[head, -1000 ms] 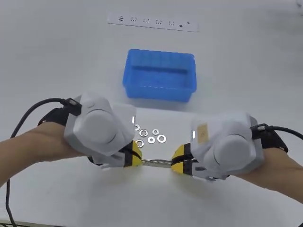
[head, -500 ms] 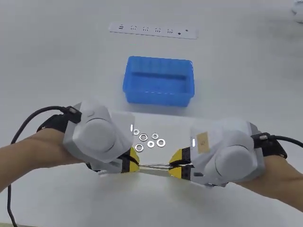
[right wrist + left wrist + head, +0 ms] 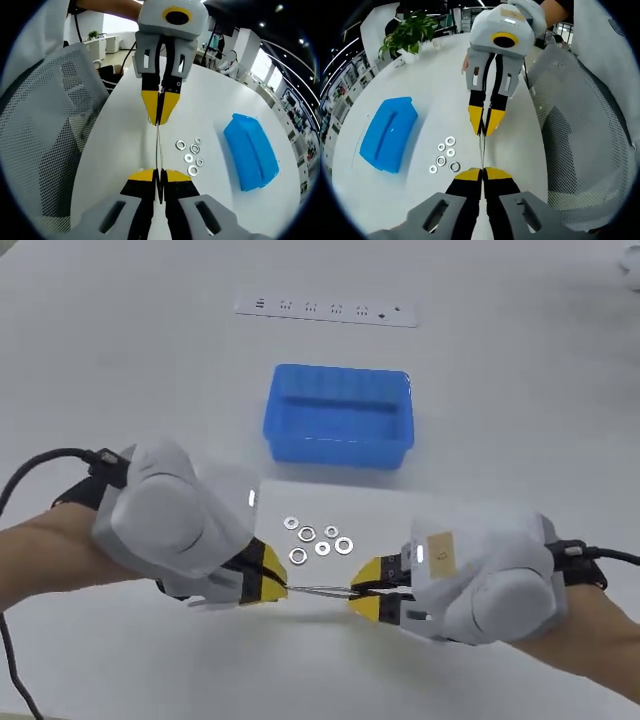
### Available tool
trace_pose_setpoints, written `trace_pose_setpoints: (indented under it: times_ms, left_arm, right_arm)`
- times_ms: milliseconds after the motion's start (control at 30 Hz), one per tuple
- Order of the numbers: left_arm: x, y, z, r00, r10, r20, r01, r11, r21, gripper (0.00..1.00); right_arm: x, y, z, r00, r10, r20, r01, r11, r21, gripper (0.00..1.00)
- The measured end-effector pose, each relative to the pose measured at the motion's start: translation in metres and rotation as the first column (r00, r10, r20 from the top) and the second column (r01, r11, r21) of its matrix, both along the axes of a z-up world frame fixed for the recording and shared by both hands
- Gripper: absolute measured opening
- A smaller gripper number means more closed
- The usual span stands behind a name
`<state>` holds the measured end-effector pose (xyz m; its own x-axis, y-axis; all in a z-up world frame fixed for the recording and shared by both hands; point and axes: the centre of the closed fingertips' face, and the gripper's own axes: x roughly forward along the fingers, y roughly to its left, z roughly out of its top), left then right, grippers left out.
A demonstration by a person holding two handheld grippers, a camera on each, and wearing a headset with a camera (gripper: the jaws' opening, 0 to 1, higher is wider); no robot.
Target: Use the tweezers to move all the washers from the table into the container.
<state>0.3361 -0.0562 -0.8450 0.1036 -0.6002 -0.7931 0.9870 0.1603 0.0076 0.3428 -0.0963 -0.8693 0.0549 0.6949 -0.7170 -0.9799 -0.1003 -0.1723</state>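
The tweezers (image 3: 318,591) are held off the worktop (image 3: 120,360), stretched between the two claws. Their long axis runs left to right across the head view, nearly level. In each gripper view they show as a thin metal line running straight ahead from that view's own jaws to the other claw. I cannot tell which end carries the tips.

The left claw (image 3: 270,585) is closed tight on the left end. The right claw (image 3: 368,600) is closed tight on the right end. The yellow jaw tips face each other.

Six washers (image 3: 316,539) lie flat in a loose cluster on the worktop, just beyond the tweezers. The blue container (image 3: 340,425) sits farther back, well apart from them, with its long side facing the person. A white power strip (image 3: 325,309) lies beyond it, its markings too small to read.

A tan sticker (image 3: 440,552) sits on the right gripper's housing, with no legible writing. A mesh chair (image 3: 580,135) stands beside the worktop, and a potted plant (image 3: 410,32) stands at its far end.
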Motion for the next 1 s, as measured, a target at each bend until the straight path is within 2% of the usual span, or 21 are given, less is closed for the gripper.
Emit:
trace_pose_setpoints:
  times_ms: [100, 333, 367, 533, 767, 867, 967, 1000]
  left_arm:
    - [0.0, 0.002, 0.007, 1.0, -0.003, 0.004, 0.003, 1.0, -0.001, 0.05]
    - [0.001, -0.008, 0.026, 1.0, 0.016, -0.001, -0.016, 0.998, -0.062, 0.05]
    - [0.002, -0.008, 0.026, 1.0, 0.015, 0.01, -0.014, 0.998, -0.055, 0.05]
    - [0.001, -0.014, 0.032, 1.0, 0.009, 0.008, -0.008, 0.998, -0.063, 0.05]
    - [0.004, -0.033, 0.054, 1.0, 0.005, 0.03, -0.001, 0.992, -0.126, 0.05]
    - [0.007, -0.043, 0.063, 0.999, 0.009, 0.036, -0.003, 0.986, -0.164, 0.05]
    - [0.007, -0.048, 0.061, 0.999, 0.0, 0.04, 0.007, 0.987, -0.158, 0.05]
    - [0.007, -0.049, 0.061, 0.999, -0.004, 0.04, 0.011, 0.986, -0.168, 0.05]
  right_arm:
    - [0.0, 0.005, 0.002, 1.0, -0.004, 0.003, 0.004, 1.0, 0.026, 0.06]
    - [0.002, 0.008, 0.002, 1.0, -0.024, 0.0, 0.024, 0.998, 0.06, 0.06]
    - [0.003, 0.009, 0.004, 0.999, -0.036, -0.002, 0.036, 0.997, 0.072, 0.06]
    - [0.003, 0.007, 0.005, 0.999, -0.04, -0.004, 0.04, 0.995, 0.091, 0.06]
    - [0.005, 0.005, 0.013, 0.997, -0.075, -0.015, 0.076, 0.986, 0.146, 0.06]
    - [0.007, 0.006, 0.017, 0.994, -0.105, -0.041, 0.111, 0.976, 0.185, 0.06]
    - [0.007, 0.003, 0.015, 0.993, -0.111, -0.04, 0.116, 0.976, 0.183, 0.06]
    - [0.007, 0.002, 0.016, 0.993, -0.112, -0.044, 0.119, 0.974, 0.192, 0.06]
